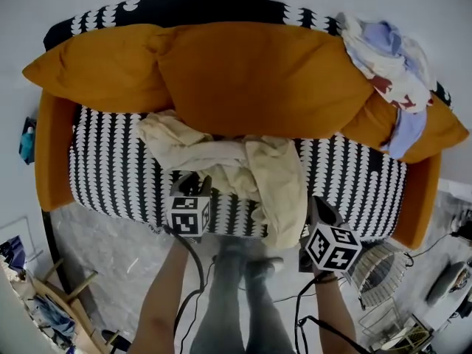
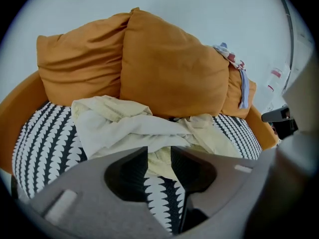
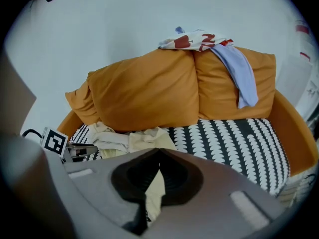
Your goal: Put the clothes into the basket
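A heap of cream and pale yellow clothes (image 1: 236, 164) (image 2: 124, 126) (image 3: 124, 139) lies mid-seat on the sofa, one yellow piece (image 1: 284, 198) hanging over the front edge. More clothes, white with red and light blue (image 1: 387, 65) (image 3: 214, 46), are draped over the right cushion. The wire basket (image 1: 377, 270) stands on the floor at the lower right. My left gripper (image 1: 193, 181) (image 2: 159, 156) is open, just short of the heap's near edge, nothing between its jaws. My right gripper (image 1: 318, 205) (image 3: 159, 153) hovers right of the hanging piece, jaw tips together, holding nothing.
Big orange cushions (image 1: 251, 76) line the sofa back, with orange arms (image 1: 51, 153) at both ends. The black-and-white seat (image 1: 110, 168) is bare left and right of the heap. Cables and the person's legs (image 1: 236, 301) are on the floor between the grippers.
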Demonstrator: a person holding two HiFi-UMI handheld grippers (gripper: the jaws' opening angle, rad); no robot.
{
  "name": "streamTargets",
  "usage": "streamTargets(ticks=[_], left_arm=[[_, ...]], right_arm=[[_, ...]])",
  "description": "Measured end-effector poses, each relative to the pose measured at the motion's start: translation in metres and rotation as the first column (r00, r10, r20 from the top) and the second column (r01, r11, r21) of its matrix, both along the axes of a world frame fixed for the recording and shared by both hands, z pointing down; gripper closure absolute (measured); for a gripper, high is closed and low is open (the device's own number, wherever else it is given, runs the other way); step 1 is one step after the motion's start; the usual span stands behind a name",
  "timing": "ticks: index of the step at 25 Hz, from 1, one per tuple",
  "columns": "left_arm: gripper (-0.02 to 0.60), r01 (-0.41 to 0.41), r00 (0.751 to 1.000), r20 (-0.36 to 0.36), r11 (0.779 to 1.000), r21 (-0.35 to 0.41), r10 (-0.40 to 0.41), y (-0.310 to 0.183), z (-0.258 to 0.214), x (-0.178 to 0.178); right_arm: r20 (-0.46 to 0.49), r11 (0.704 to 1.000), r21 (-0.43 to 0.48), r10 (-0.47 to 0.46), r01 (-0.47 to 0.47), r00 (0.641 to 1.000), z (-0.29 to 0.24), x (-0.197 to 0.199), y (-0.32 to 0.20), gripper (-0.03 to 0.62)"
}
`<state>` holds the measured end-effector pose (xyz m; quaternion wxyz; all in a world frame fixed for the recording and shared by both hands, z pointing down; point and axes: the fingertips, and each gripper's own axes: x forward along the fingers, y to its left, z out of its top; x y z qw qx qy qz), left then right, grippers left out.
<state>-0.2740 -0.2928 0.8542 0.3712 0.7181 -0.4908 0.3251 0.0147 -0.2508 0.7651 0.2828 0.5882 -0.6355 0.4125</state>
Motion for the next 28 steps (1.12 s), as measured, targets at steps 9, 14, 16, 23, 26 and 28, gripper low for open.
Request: streamTargets(ticks=[9, 14, 16, 23, 26, 28], left_arm=[[0.431, -0.025, 1.000, 0.002, 1.000, -0.015, 0.025, 0.009, 0.042, 0.015], [0.431, 0.009, 1.000, 0.026, 1.000, -0.023, -0.008, 0.016, 0.060, 0.013], [0.428, 0.012, 0.999, 0.043, 1.000, -0.023, -0.011, 0.016, 0.070, 0.013], [0.419, 0.027, 0.997, 0.073, 0.999, -0.045, -0.024, 0.011, 0.085, 0.017], [0.419, 0.023, 0.995, 0.100, 0.999, -0.033, -0.020, 0.008, 0.089, 0.016], [0.421, 0.012, 0.993, 0.118, 0.999, -0.031, -0.008, 0.008, 0.090, 0.016]], right_arm=[[-0.004, 0.999, -0.042, -0.011, 0.011, 1.000, 0.038, -0.002, 0.012, 0.591], [0.001, 0.998, -0.060, -0.015, 0.015, 1.000, 0.049, -0.006, 0.023, 0.591], [0.005, 0.998, -0.069, -0.014, 0.015, 1.000, 0.055, -0.007, 0.028, 0.591], [0.011, 0.996, -0.084, -0.004, 0.005, 1.000, 0.064, -0.004, 0.036, 0.591], [0.012, 0.997, -0.075, 0.002, -0.001, 1.000, 0.065, -0.002, 0.033, 0.591], [0.014, 0.997, -0.073, 0.011, -0.010, 1.000, 0.066, -0.002, 0.033, 0.591]])
